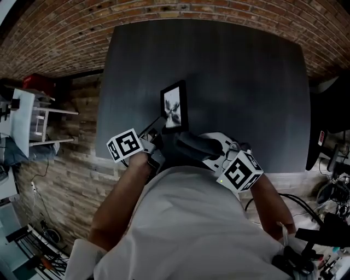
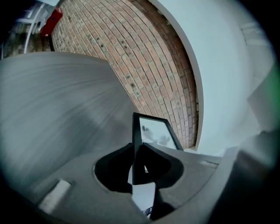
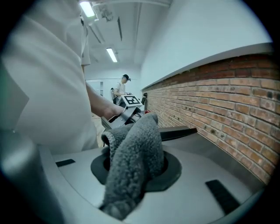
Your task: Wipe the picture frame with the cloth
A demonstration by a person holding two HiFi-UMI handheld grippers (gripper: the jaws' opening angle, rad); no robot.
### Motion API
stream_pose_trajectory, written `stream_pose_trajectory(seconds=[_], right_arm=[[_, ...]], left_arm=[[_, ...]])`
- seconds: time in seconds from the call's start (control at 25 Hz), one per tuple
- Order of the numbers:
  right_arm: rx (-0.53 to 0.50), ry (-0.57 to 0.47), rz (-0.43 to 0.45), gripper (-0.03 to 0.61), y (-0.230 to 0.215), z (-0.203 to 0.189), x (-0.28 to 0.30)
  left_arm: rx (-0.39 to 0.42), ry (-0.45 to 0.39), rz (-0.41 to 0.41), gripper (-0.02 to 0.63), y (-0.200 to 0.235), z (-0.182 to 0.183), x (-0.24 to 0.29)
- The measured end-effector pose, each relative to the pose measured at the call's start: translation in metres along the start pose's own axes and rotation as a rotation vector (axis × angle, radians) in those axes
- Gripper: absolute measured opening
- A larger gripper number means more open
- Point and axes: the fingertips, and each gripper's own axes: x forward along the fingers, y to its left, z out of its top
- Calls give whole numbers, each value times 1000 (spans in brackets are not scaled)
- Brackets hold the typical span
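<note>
Grip on the left comes first: your left gripper [image 2: 141, 162] has its jaws drawn in narrow on the black edge of the picture frame [image 2: 151, 138]. The frame rises out of them toward the middle of the left gripper view, with its glass face turned to the right side of the picture. In the head view the frame sits near the centre, tilted over the dark table [image 1: 246, 82], and shows a dark print on a white ground (too small to make out what it depicts). Your left gripper reaches it at its lower left corner, coming up from the lower left.

Your right gripper [image 3: 133, 168] is clamped on the cloth [image 3: 140, 135], a grey fleecy bundle pinched between the jaws. It bulges up above them and spills down toward the bottom of the right gripper view. In the head view the cloth shows as a dark mass just below the frame's lower edge, a little right of centre; whether it touches the frame cannot be told from there.

Brickwork [image 1: 164, 8] fills the top of the head view beyond the table's far edge
</note>
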Motion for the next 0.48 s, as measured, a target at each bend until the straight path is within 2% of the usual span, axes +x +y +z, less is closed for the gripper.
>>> stream_pose_trajectory(seconds=[0.08, 0.36, 0.48], right_arm=[[-24, 18, 21, 89, 5, -7, 5], [-10, 81, 121, 89, 14, -39, 26], [17, 111, 154, 89, 12, -58, 27]], left_arm=[[-21, -5, -17, 75, -6, -4, 2], [-21, 13, -78, 75, -29, -13, 2], [19, 38, -116, 75, -43, -15, -1]])
